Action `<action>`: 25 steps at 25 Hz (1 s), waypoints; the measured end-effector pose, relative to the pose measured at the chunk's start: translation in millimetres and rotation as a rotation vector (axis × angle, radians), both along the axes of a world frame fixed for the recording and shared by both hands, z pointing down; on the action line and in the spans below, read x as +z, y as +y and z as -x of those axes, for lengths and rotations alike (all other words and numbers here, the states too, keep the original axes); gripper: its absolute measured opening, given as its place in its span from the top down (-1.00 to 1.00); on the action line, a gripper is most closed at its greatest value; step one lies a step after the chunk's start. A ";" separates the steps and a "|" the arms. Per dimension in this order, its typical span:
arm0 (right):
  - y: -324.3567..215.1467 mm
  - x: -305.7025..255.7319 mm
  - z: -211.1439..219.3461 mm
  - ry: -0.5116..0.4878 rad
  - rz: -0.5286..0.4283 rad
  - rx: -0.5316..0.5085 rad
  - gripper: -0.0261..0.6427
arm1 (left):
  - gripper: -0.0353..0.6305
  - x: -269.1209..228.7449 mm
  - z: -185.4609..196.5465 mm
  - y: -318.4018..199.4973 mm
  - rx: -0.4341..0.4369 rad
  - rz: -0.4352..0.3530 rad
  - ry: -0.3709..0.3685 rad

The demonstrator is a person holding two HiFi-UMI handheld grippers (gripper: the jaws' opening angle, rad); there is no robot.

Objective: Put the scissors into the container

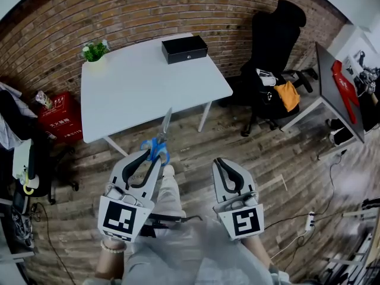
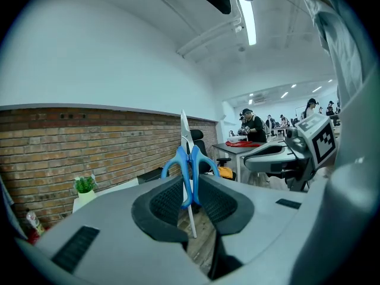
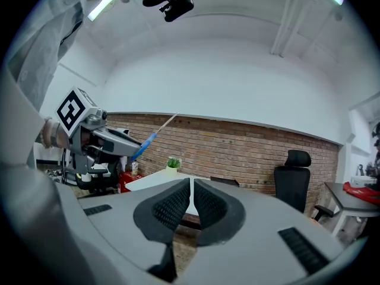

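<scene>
Blue-handled scissors stick out of my left gripper, blades pointing up and away towards the table. In the left gripper view the pads are shut on the scissors' handles, and the blades rise above the left gripper. The container is a black box at the far edge of the white table, well ahead of both grippers. My right gripper hangs beside the left one over the wooden floor, jaws together with nothing in them. The right gripper view shows the left gripper holding the scissors.
A small potted plant stands on the table's far left corner. A black office chair with an orange cloth sits to the right, by a dark desk. A red box stands left of the table against the brick wall.
</scene>
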State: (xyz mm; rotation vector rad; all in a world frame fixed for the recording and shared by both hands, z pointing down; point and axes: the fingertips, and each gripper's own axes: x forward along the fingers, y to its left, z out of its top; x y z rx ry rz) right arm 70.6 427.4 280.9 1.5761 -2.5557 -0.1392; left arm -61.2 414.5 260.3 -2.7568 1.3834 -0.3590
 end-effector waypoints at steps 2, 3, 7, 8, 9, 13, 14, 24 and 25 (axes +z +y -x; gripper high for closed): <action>-4.6 3.1 -0.3 0.002 0.003 0.007 0.78 | 0.62 0.2 1.7 -8.4 0.003 -0.008 -0.001; -8.2 4.7 -0.2 0.004 0.005 0.010 0.78 | 0.62 0.1 2.7 -13.3 0.002 -0.010 0.004; -31.6 5.6 0.6 0.015 -0.008 0.020 0.78 | 0.62 1.9 2.4 -36.7 0.010 -0.013 0.018; -38.7 4.9 0.4 0.016 -0.011 0.025 0.78 | 0.62 2.8 1.3 -43.6 0.016 -0.015 0.020; -46.1 3.9 0.6 0.015 -0.014 0.029 0.78 | 0.62 3.2 0.3 -50.8 0.022 -0.017 0.021; -80.2 1.0 3.2 0.025 -0.020 0.035 0.78 | 0.62 3.3 -1.1 -84.4 0.041 -0.021 0.028; -89.9 0.8 3.9 0.025 -0.017 0.038 0.78 | 0.62 3.2 -0.9 -94.2 0.044 -0.020 0.030; -200.7 -2.9 12.7 0.034 0.007 0.063 0.78 | 0.62 -1.9 2.5 -211.7 0.076 0.005 0.044; -211.4 -2.0 13.2 0.037 0.011 0.065 0.78 | 0.62 -1.2 2.3 -223.6 0.079 0.008 0.045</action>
